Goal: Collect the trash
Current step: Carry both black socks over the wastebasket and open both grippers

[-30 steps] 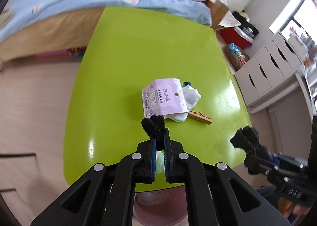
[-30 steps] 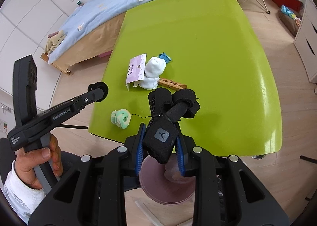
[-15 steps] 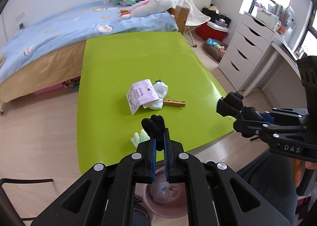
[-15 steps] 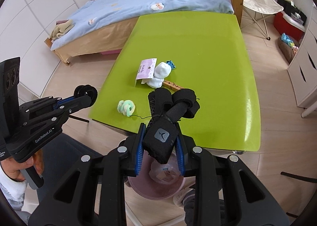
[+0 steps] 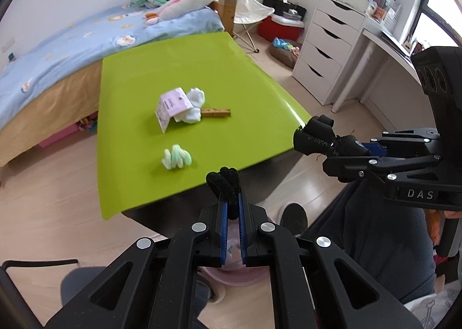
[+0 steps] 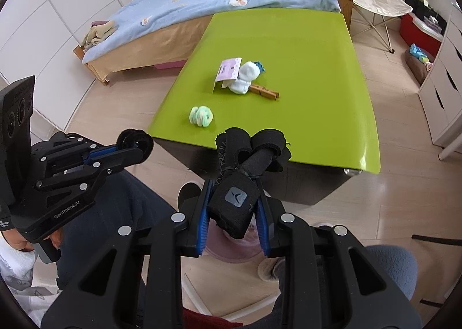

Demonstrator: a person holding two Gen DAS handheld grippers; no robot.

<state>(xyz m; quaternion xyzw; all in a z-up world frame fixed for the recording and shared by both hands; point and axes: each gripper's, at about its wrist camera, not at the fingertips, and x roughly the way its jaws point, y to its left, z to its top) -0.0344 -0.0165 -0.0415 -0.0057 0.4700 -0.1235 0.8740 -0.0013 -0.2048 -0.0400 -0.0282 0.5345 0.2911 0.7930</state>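
Holding a black fuzzy loop, the left gripper is closed on it above the pink bin. The right gripper clamps a black strap bundle. A green-white wad lies on the green table.

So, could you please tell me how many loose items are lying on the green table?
5 visible: a green-white yarn bundle near the front edge; mid-table, a pink paper card over a white sock, a blue scrap, a wooden clothespin. More may hide underneath.
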